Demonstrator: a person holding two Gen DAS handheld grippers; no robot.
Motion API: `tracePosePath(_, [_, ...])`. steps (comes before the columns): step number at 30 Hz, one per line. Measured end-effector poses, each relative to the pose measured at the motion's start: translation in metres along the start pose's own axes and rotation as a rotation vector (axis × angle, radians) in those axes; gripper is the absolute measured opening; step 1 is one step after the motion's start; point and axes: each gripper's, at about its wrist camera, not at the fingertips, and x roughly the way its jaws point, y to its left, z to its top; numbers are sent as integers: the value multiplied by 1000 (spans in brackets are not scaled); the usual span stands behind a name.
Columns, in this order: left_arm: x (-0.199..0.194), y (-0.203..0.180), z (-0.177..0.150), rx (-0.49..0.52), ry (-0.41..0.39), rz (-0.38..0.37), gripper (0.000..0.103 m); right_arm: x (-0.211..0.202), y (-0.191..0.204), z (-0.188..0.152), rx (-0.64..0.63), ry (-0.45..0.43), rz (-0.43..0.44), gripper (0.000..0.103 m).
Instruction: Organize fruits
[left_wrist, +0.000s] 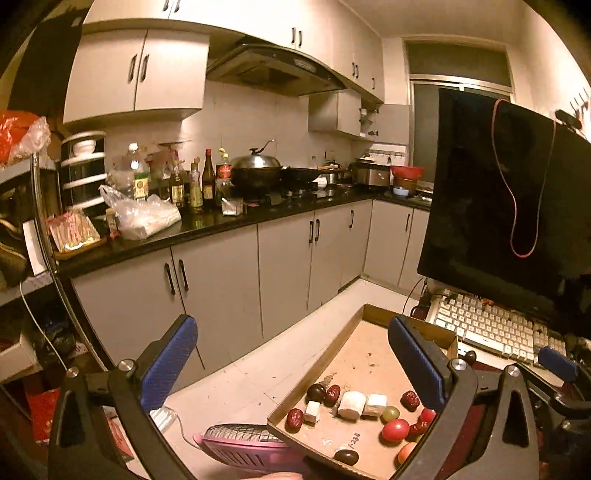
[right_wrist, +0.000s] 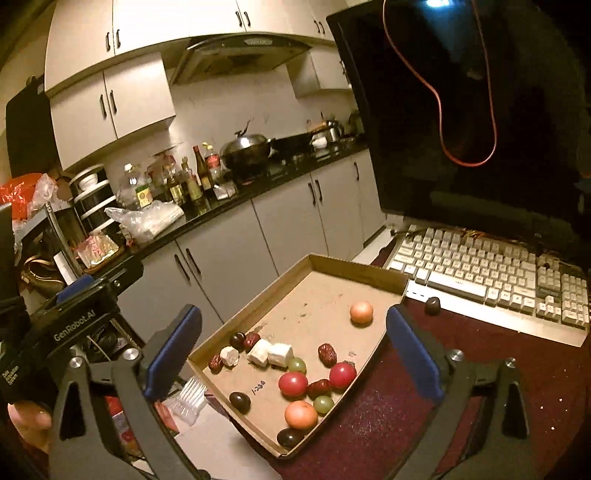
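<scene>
**Both grippers spread and empty above the fruit tray**

I have the left gripper up over the near-left edge of the cardboard tray, its blue fingers released wide with nothing between them. The right gripper hangs over the same tray, fingers also spread apart and holding nothing.

The tray sits on the dark red desk, its left part jutting past the desk edge over the floor. From the right wrist camera the fruit is bunched toward the near half. Two red cherry tomatoes lie close together near the tray's centre, with a red date touching between them. An orange fruit sits at 6 o'clock from them, a green grape just beside it, and a dark plum-like fruit is in the nearest corner. A second orange fruit lies alone toward 1 o'clock, well apart from the rest. White chunks line up at 11 o'clock, flanked by more dates and a dark fruit.

One dark fruit lies outside the tray on the desk, just beside the keyboard. A dark monitor stands behind the keyboard. In the left camera a pink perforated basket shows below the tray's near-left corner.
</scene>
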Motion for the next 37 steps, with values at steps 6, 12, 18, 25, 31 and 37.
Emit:
tracePosePath(6, [0,-6,-5,34,15,-5,103,5,7,-8,-23,11,-23,101])
tracePosePath(12, [-3,-6,-6,30,3,25,103,1,14,-11,-46,-12,-36,101])
tracePosePath(18, [-1,-8,-6,38,7,27,103,-1,13,-12,-51,-21,-42,101])
tracePosePath(25, [3,-13,-7,41,20,18,103,2,8,-12,-45,-14,-47,101])
tracePosePath(31, [4,-17,-6,52,26,10,103,4,6,-13,-45,-14,-56,101])
tracePosePath(37, [9,-26,-9,51,25,-15,103,5,5,-13,-49,-13,-62,101])
